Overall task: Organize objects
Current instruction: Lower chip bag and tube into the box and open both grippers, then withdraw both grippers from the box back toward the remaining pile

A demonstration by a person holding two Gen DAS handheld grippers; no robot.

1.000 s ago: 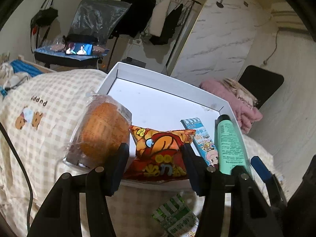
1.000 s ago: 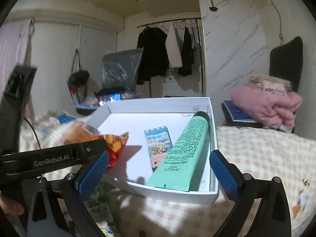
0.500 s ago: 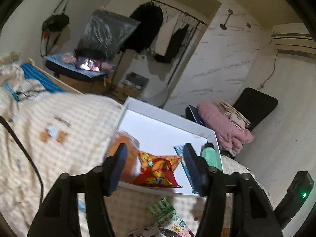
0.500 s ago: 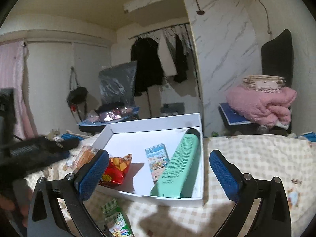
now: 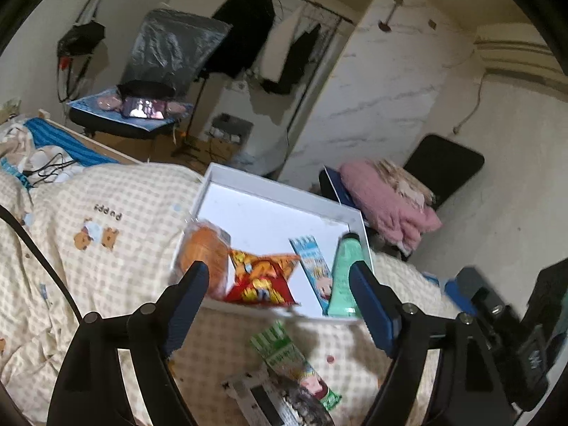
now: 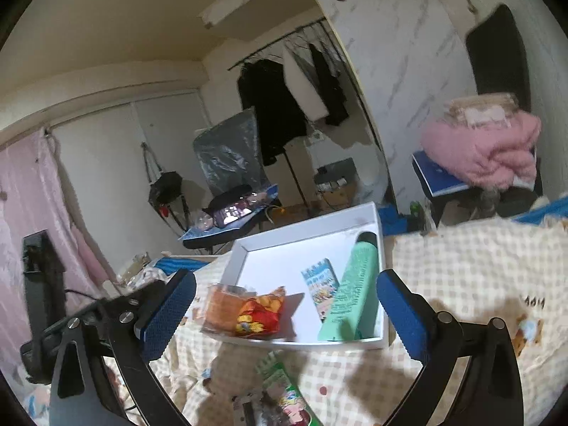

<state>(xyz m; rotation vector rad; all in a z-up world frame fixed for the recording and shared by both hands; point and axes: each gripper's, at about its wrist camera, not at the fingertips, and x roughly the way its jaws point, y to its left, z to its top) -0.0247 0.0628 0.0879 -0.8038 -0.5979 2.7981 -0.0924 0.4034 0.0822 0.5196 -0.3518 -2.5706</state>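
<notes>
White shallow box (image 5: 273, 191) lying on the checked quilt (image 5: 117, 248), serving as the collecting tray. Four things already inside along its near edge: wrapped orange bun (image 5: 204, 254) at the left corner, partly over the rim; red and yellow snack packet (image 5: 261, 277) leaning against it; blue and white carton (image 5: 312, 266) flat on the floor of the box; mint green tube (image 5: 342, 277) laid along the right wall, black cap toward the far end, probably so placed to keep it from rolling. Packed side by side, leaving the far half of the box bare for more.

Left gripper (image 5: 278, 291) empty, jaws wide apart and just been opening, nothing between the pads; hanging above the near rim with the snack packet below, which suggests a release of that packet. Right gripper (image 6: 284, 305) likewise spread wide and empty, above the quilt in front of the box.

Still outside the box, on the quilt just before its near wall: green and white striped sachet (image 5: 294, 362) and beside it a white and dark packet (image 5: 269, 401), too blurred to name. Probably next to go in; both flat and thin, so a low, near-level approach and a pinch at an edge likely needed. Risk: soft quilt giving way under the pads
</notes>
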